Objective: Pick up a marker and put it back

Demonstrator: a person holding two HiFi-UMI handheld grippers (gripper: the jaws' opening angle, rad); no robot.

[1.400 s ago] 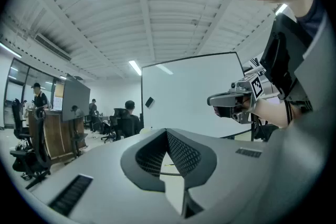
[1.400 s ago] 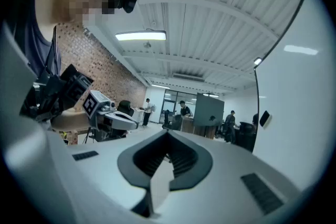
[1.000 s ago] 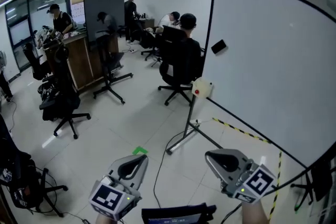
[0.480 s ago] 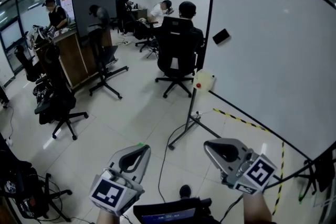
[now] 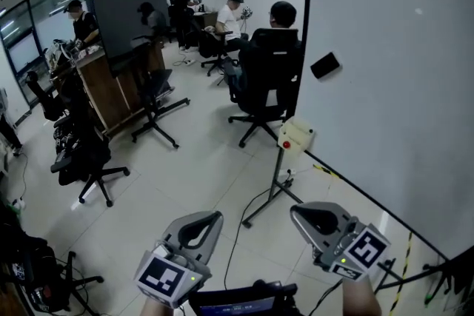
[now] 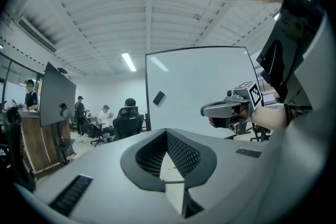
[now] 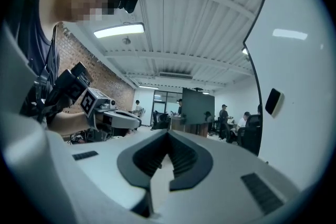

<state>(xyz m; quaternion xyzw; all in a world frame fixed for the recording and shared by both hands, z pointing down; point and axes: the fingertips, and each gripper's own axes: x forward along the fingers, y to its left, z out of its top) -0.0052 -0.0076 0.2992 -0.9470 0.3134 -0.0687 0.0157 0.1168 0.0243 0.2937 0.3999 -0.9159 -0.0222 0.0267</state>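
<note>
Black eraser (image 5: 325, 64), perhaps, on whiteboard (image 5: 392, 129)

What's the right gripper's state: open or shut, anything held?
Shut and empty: right gripper jaws meet at the tips, nothing between them.

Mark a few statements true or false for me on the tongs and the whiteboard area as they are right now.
1. The left tongs are shut with nothing in them. True.
2. The right tongs hold a marker. False: they are shut and empty.
3. A black eraser sits on the whiteboard. True.
4. The office chair by the whiteboard's edge is empty. False: a person sits in it.
</note>
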